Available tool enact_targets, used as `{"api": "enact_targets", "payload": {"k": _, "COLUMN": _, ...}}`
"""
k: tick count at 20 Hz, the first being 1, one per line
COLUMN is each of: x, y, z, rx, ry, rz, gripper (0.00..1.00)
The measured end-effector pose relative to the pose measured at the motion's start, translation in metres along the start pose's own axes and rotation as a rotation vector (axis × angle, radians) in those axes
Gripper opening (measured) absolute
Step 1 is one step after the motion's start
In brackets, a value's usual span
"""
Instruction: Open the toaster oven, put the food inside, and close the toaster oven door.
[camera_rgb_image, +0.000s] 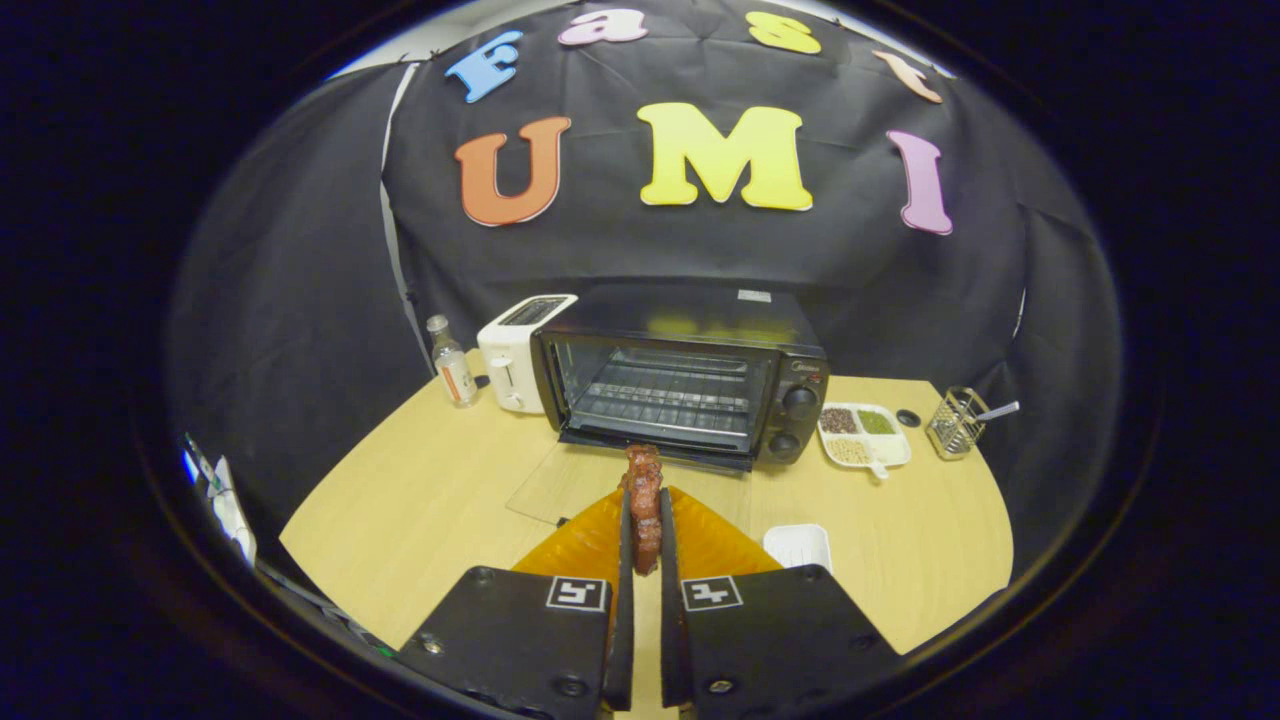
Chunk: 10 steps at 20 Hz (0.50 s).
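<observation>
A black toaster oven (690, 375) stands at the back of the wooden table, beyond my fingers. Its glass door (590, 480) lies folded down flat on the table in front of it, and the wire rack (665, 400) inside is bare. My gripper (645, 520) hangs above the table short of the door, shut on a reddish-brown strip of food (643, 505). The strip stands upright between the two orange-and-black fingers (585, 545), its top end poking out toward the oven's opening.
A white pop-up toaster (515, 350) and a small bottle (452, 362) stand left of the oven. On its right are a divided dish of grains (862, 435) and a wire basket (955, 420). A small white tray (798, 545) lies just right of my fingers.
</observation>
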<state>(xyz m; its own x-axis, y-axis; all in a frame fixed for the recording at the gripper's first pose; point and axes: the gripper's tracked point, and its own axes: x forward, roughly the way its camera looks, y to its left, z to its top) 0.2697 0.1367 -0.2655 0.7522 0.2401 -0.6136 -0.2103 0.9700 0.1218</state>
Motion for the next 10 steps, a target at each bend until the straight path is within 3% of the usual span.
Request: {"api": "enact_targets", "payload": {"k": 10, "x": 0.12, "y": 0.009, "z": 0.023, "rx": 0.395, "ry": -0.095, "rz": 0.138, "gripper": 0.14}}
